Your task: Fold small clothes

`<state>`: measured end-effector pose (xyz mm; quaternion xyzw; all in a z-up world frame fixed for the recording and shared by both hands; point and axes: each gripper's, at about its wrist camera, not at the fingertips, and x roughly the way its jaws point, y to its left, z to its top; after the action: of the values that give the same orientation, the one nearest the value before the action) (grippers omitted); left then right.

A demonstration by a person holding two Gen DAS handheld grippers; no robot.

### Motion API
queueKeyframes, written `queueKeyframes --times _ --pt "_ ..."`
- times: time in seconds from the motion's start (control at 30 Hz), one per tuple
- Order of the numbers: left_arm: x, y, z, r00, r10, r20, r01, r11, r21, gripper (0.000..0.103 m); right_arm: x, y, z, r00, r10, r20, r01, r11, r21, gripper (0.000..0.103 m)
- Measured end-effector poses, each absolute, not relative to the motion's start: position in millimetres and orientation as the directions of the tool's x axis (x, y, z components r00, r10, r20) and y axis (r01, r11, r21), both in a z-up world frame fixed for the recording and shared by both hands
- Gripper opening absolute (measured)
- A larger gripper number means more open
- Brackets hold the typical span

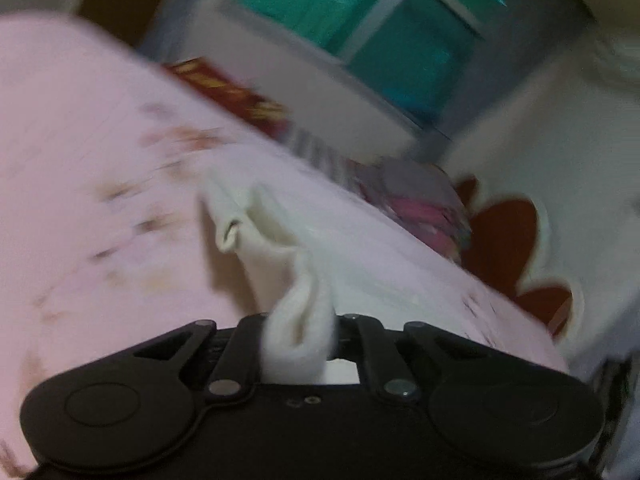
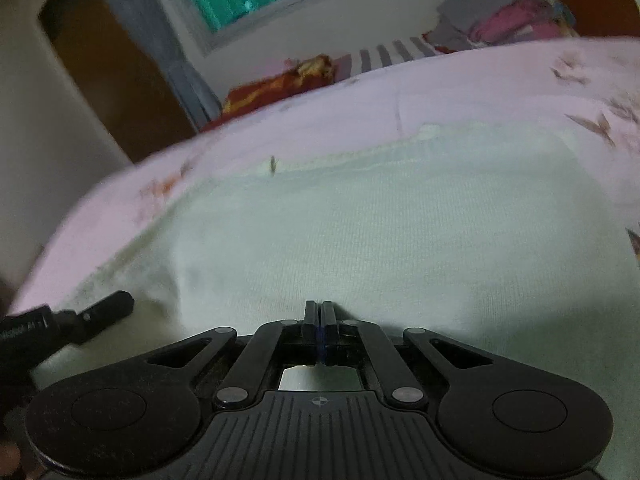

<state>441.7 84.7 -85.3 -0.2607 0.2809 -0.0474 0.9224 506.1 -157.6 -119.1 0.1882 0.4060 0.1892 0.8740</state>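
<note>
Left gripper (image 1: 298,320) clamped on a bunched fold of the white garment (image 1: 256,236), lifted off the pink bedsheet (image 1: 100,160); right gripper (image 2: 319,312) fully closed, fingertips pressed against the garment lying flat on the sheet; whether they pinch fabric cannot be told.

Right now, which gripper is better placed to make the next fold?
Probably left: the left gripper already pinches the white cloth; the right gripper is shut on top of it.

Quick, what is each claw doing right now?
Left gripper: shut on the white cloth, lifting a fold.
Right gripper: shut, nothing seen between its fingers.
</note>
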Motion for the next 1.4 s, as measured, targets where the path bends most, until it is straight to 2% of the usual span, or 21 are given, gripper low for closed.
queueKeyframes --times 0.2,0.33,0.4,0.43,0.47,0.5,0.53,0.67,0.73,0.9,1.03,1.2,1.27,1.3,1.4 --pt "451.1 -18.7 -58.1 0.756 -0.370 -0.540 0.161 0.904 -0.395 0.009 495.3 -252.4 -99.2 0.705 0.438 -0.557 -0.065 0.823 0.564 0.000" --pt "452.7 -81.2 -72.6 0.671 -0.441 -0.596 0.250 0.892 -0.377 0.009 489.7 -315.8 -90.6 0.742 0.409 -0.531 0.002 0.791 0.611 0.000" --pt "457.2 -108.6 -87.4 0.567 -0.491 -0.661 0.299 0.871 -0.390 0.020 487.5 -343.8 -88.4 0.746 0.424 -0.514 0.009 0.765 0.644 0.000" --pt "454.3 -114.2 -88.8 0.547 -0.506 -0.667 0.306 0.862 -0.404 0.029 488.0 -353.0 -86.8 0.743 0.428 -0.515 0.007 0.764 0.645 0.005" --pt "448.8 -115.5 -86.2 0.553 -0.527 -0.645 0.326 0.850 -0.414 0.030 488.9 -359.0 -85.8 0.737 0.417 -0.532 0.017 0.775 0.631 0.018" --pt "441.5 -113.1 -79.1 0.575 -0.535 -0.619 0.350 0.845 -0.406 0.032 487.9 -364.8 -84.4 0.738 0.411 -0.535 0.018 0.781 0.625 0.053" --pt "436.8 -107.5 -72.9 0.600 -0.520 -0.608 0.348 0.854 -0.388 0.032 484.4 -367.8 -82.4 0.751 0.423 -0.507 -0.006 0.772 0.635 0.059" --pt "439.2 -50.6 -58.7 0.726 -0.401 -0.559 0.210 0.903 -0.376 0.029 490.6 -359.2 -79.3 0.713 0.530 -0.460 -0.095 0.722 0.685 0.059" --pt "448.9 -21.1 -62.4 0.749 -0.320 -0.580 0.111 0.924 -0.366 0.029 502.0 -338.1 -81.0 0.666 0.594 -0.452 -0.149 0.699 0.700 0.059" --pt "463.8 26.6 -86.0 0.750 -0.228 -0.621 -0.083 0.899 -0.430 0.029 534.5 -281.6 -93.8 0.547 0.674 -0.496 -0.245 0.696 0.675 0.059" --pt "493.3 41.1 -98.4 0.744 -0.230 -0.627 -0.152 0.856 -0.494 0.029 559.4 -255.4 -101.2 0.494 0.692 -0.526 -0.267 0.696 0.666 0.059" --pt "507.8 53.4 -112.5 0.705 -0.299 -0.643 -0.139 0.831 -0.539 0.032 581.6 -230.2 -108.5 0.412 0.721 -0.557 -0.294 0.684 0.667 0.058" --pt "506.2 54.8 -113.6 0.696 -0.315 -0.645 -0.123 0.833 -0.540 0.032 580.8 -225.5 -112.0 0.389 0.741 -0.547 -0.305 0.664 0.682 0.053" --pt "505.3 56.2 -114.3 0.694 -0.326 -0.643 -0.116 0.830 -0.545 0.032 581.4 -222.3 -113.2 0.378 0.749 -0.544 -0.310 0.656 0.688 0.046" --pt "510.0 62.7 -117.1 0.684 -0.347 -0.641 -0.095 0.830 -0.550 0.032 585.7 -215.8 -121.0 0.367 0.745 -0.557 -0.294 0.661 0.691 0.046"
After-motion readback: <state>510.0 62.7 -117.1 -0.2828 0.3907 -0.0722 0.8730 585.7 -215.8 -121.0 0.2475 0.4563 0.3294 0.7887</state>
